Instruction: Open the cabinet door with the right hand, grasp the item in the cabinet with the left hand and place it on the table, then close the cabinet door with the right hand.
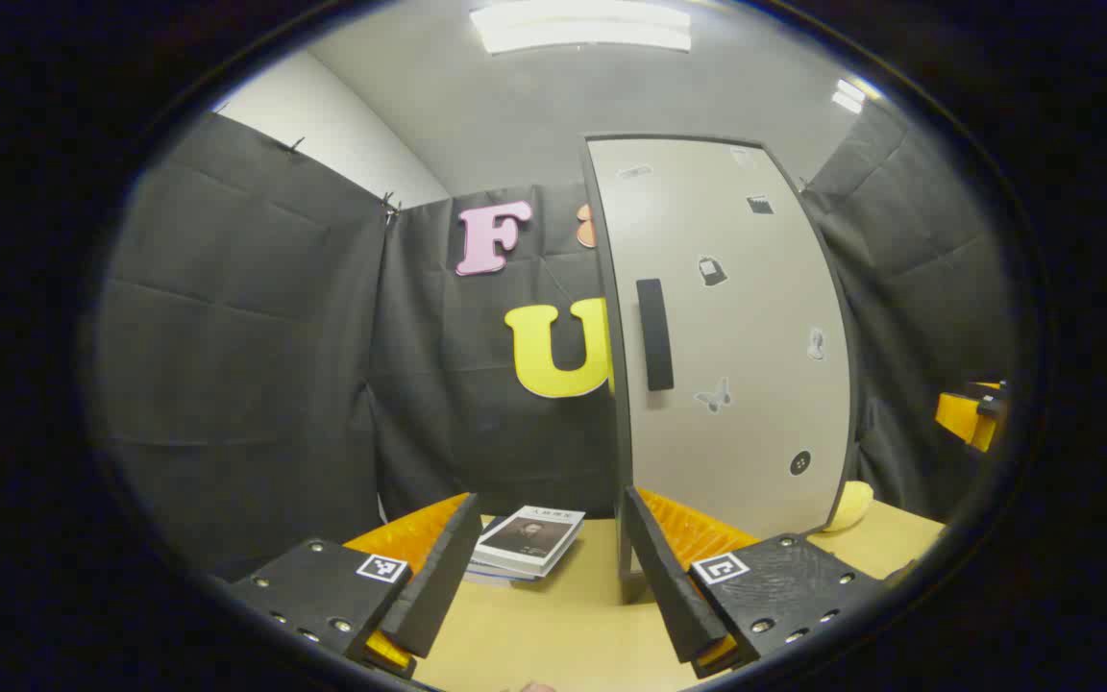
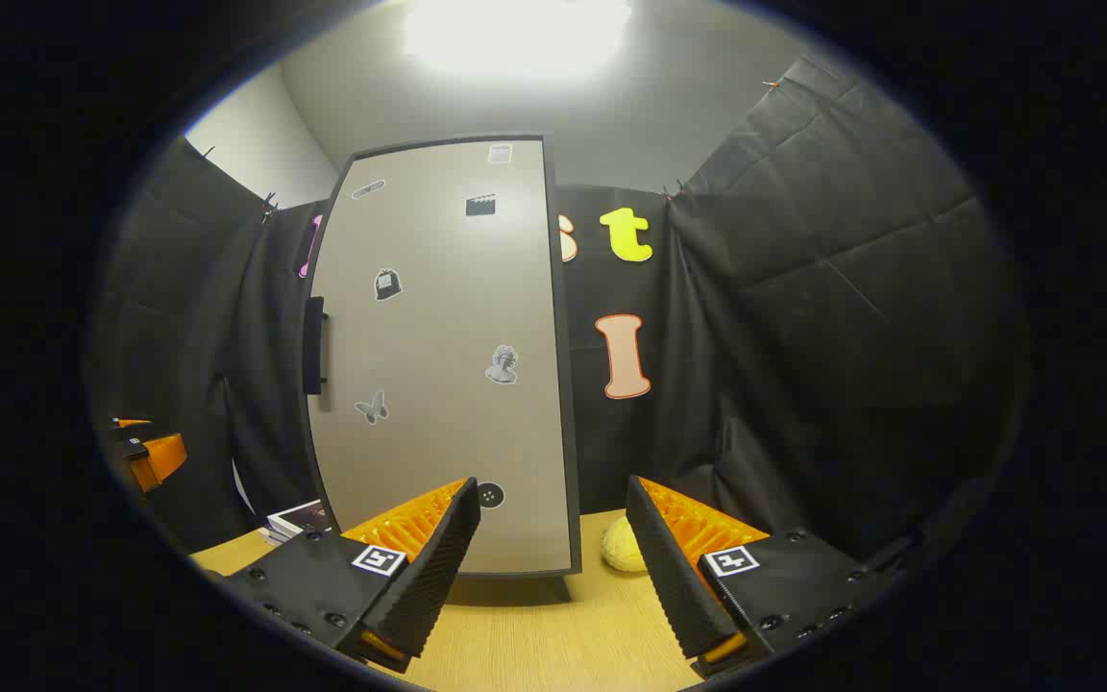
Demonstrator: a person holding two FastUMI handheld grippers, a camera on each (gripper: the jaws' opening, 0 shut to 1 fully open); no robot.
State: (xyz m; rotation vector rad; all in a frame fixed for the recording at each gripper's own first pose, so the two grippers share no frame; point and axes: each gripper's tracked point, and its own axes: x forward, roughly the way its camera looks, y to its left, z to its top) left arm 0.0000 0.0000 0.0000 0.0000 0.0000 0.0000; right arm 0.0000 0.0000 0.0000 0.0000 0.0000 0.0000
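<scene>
Cabinet door (image 1: 726, 336) shut, dark handle (image 1: 653, 334) untouched; item inside hidden. Left gripper (image 1: 549, 586) jaws wide, empty, above table (image 1: 563, 615) near books (image 1: 527, 543). Right gripper (image 2: 553, 567) jaws wide, empty, facing door. Yellow object (image 2: 623, 556) beside cabinet.

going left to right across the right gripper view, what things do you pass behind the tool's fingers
other tool → stack of books → door handle → cabinet door → yellow rounded object on the table
</scene>
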